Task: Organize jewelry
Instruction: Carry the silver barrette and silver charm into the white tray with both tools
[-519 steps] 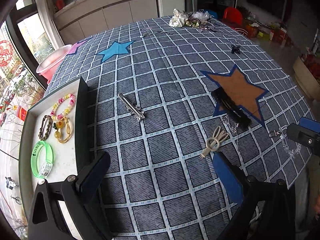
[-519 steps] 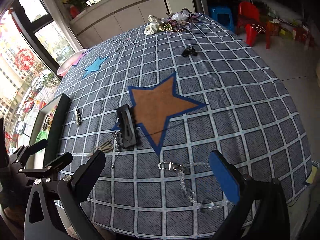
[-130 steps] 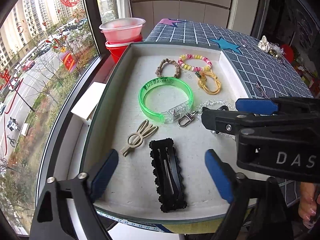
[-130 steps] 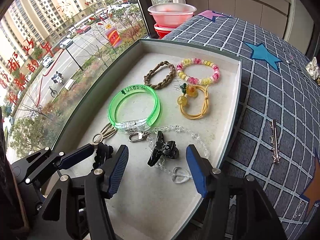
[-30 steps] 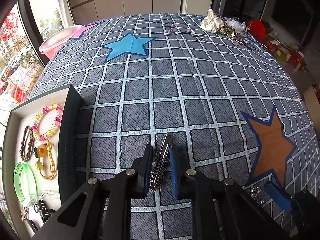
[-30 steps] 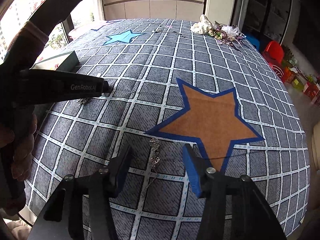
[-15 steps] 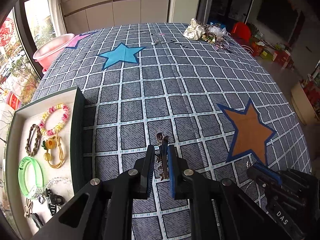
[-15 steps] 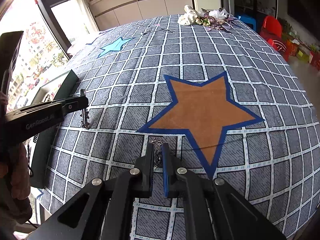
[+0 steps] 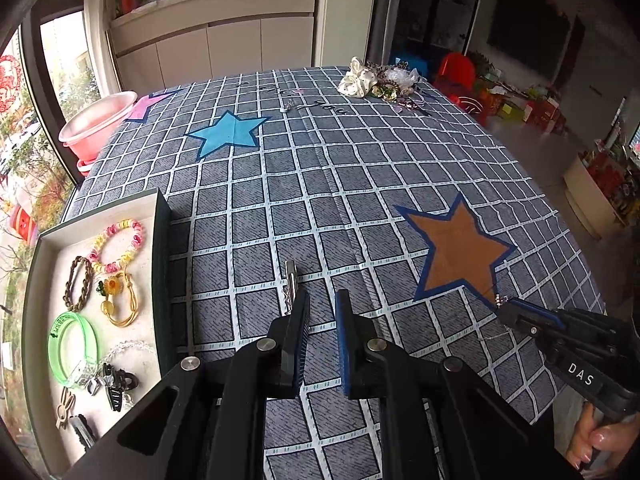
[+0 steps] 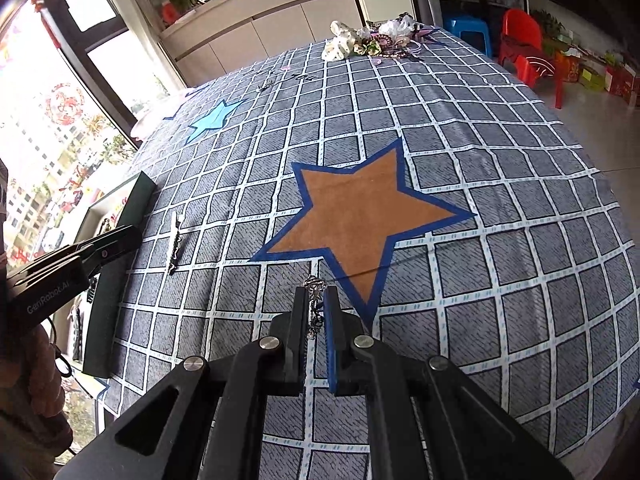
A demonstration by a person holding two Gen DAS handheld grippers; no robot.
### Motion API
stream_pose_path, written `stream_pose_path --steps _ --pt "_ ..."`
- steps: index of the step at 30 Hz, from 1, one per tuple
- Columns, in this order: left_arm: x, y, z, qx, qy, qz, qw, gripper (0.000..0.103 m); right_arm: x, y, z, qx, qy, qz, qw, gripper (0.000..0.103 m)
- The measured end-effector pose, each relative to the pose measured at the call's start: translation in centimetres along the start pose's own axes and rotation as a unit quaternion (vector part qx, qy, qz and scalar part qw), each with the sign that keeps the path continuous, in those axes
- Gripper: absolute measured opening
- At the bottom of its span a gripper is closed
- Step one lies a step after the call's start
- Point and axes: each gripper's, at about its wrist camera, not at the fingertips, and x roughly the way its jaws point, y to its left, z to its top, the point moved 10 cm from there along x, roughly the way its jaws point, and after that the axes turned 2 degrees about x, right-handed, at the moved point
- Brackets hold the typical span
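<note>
Between the fingers of my right hand-held gripper a thin silver chain is pinched, its knotted end poking out past the tips, just short of the lower point of the orange star on the tabletop. In the left view that same hand-held gripper sits off to my right, closed on the chain at the star's lower edge.

My left hand-held gripper has its fingers slightly apart. The silver hair clip lies just ahead of the left fingertip, partly hidden behind it; I cannot tell whether they touch. From the right view the hair clip rests on the cloth just beyond the left tips.

To the left of my left hand-held gripper stands the tray, holding a green bangle, a beaded bracelet, a braided bracelet, a yellow cord bracelet and a black claw clip.
</note>
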Motion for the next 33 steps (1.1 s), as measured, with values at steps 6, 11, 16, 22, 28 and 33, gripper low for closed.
stream_pose_path --steps 6,11,16,22,28,33 --pt "1.4 1.8 -0.2 -0.024 0.015 0.041 0.9987 0.021 -0.5 0.1 -0.3 -0.001 -0.002 -0.001 1.000 0.008" --pt "3.1 2.1 0.1 -0.016 0.022 0.067 0.9973 0.103 -0.6 0.4 -0.5 -0.001 -0.002 0.007 1.000 0.008" --pt "3.9 1.9 0.8 0.009 0.015 0.088 0.9959 0.103 -0.9 0.1 -0.4 0.003 -0.005 0.009 1.000 0.008" --pt "6.9 2.5 0.3 -0.014 0.059 0.072 0.9956 0.094 -0.9 -0.2 -0.5 0.009 -0.006 0.012 1.000 0.008" --pt "7.3 1.8 0.1 -0.012 0.058 0.045 0.9972 0.043 -1.0 -0.4 -0.5 0.012 -0.008 0.011 1.000 0.008" --pt "6.9 1.3 0.1 -0.014 0.056 0.022 0.9981 0.018 -1.1 -0.2 -0.4 0.012 -0.010 0.012 1.000 0.008"
